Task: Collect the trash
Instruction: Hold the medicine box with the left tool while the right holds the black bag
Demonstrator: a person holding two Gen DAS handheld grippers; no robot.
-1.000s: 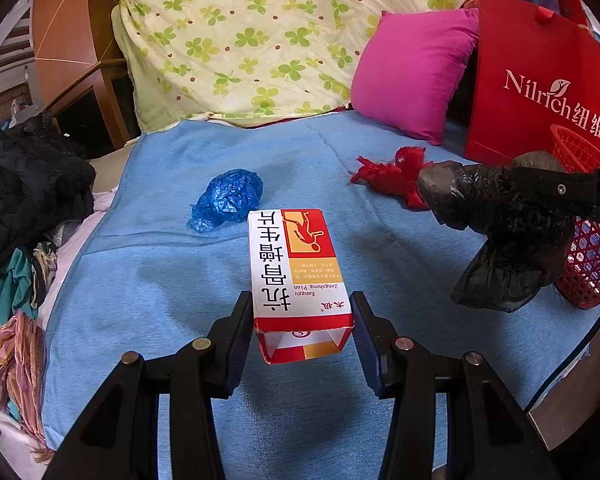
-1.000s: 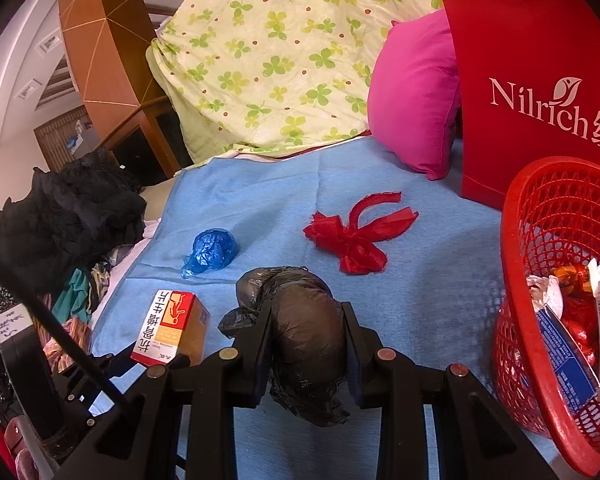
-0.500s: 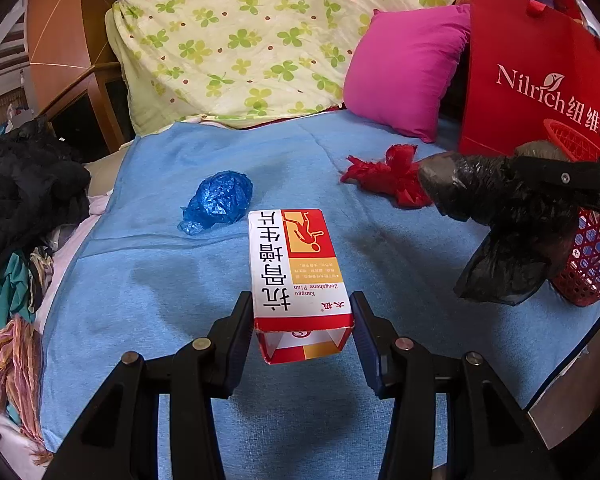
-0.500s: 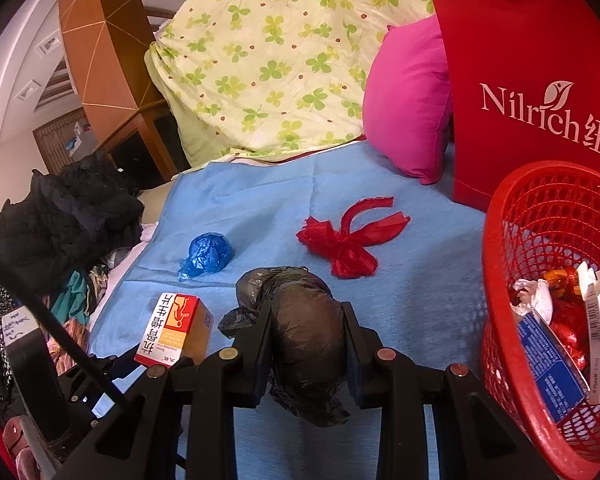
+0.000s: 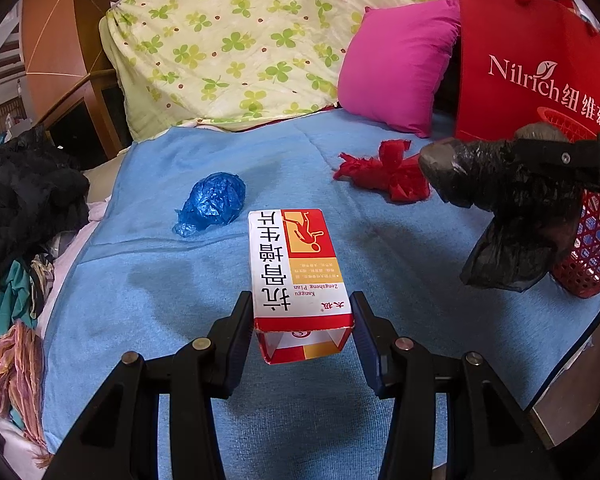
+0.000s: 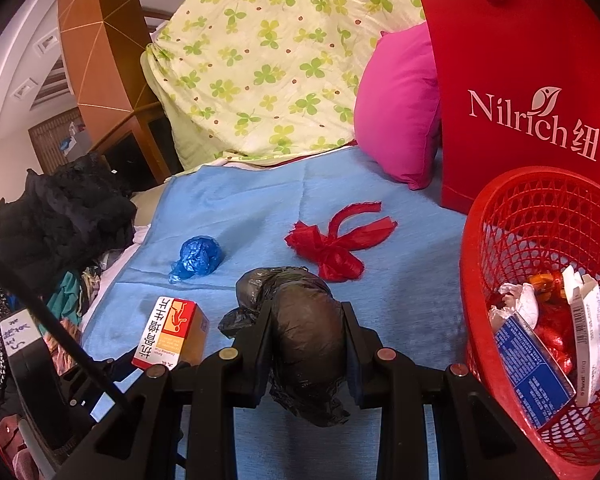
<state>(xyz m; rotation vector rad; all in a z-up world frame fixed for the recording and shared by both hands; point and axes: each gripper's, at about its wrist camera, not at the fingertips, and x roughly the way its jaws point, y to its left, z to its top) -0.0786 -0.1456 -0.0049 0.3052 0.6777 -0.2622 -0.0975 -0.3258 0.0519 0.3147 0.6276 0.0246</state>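
Left wrist: jaws clamp medicine box (image 5: 298, 268) btwn them; right jaws pinch black bag (image 6: 300, 320).

The red mesh basket (image 6: 476, 264) runs off the right and bottom edges of the right wrist view, and in the left wrist view only a corner of it shows behind the black bag (image 5: 512, 208) and the red carrier bag (image 5: 532, 60), whose lettering is itself cut by the frame. Small print on the boxes in the basket (image 6: 532, 364) and the fine lines on the red-and-white carton (image 5: 296, 264) are too small to read. The pile of clothes (image 6: 52, 216) at the left is dark and cropped, its separate pieces indistinguishable, and the carton's near end in the right wrist view is hidden behind the left gripper (image 6: 112, 376).
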